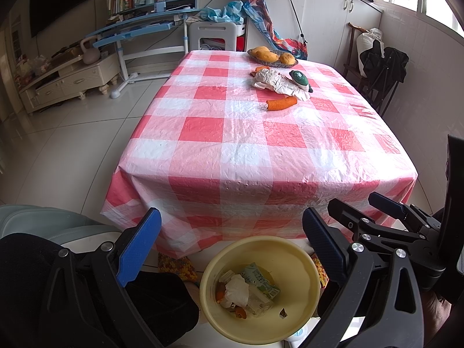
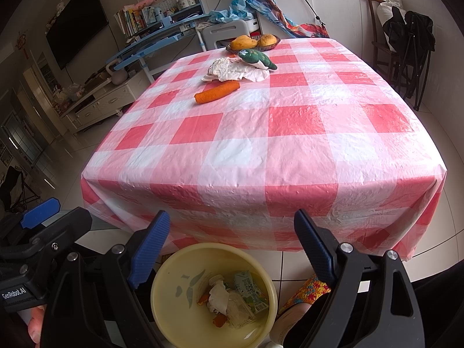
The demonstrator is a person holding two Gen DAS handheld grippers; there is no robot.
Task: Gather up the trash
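Note:
A yellow bin (image 1: pixel 295 261) stands on the floor below the table's near edge, holding a white tissue (image 1: pixel 236 290), a green carton (image 1: pixel 259 279) and orange scraps; it also shows in the right wrist view (image 2: pixel 174 278). My left gripper (image 1: pixel 232 246) is open and empty above the bin. My right gripper (image 2: pixel 232 249) is open and empty above it too, and shows at the right of the left wrist view (image 1: pixel 365 203). On the red-checked table (image 1: pixel 261 145) lie a crumpled white paper (image 1: pixel 275 79) (image 2: pixel 232 69), an orange carrot toy (image 1: pixel 281 104) (image 2: pixel 217 91) and a green stuffed toy (image 1: pixel 300 78) (image 2: pixel 256 58).
A basket of mangoes (image 1: pixel 272 56) sits at the table's far edge. A blue desk (image 1: pixel 139 29), a white stool (image 1: pixel 211 33) and a TV cabinet (image 1: pixel 69 81) stand beyond on the left. A dark chair with bags (image 1: pixel 380 63) is at the right. A colourful knitted slipper (image 2: pixel 310 290) lies by the bin.

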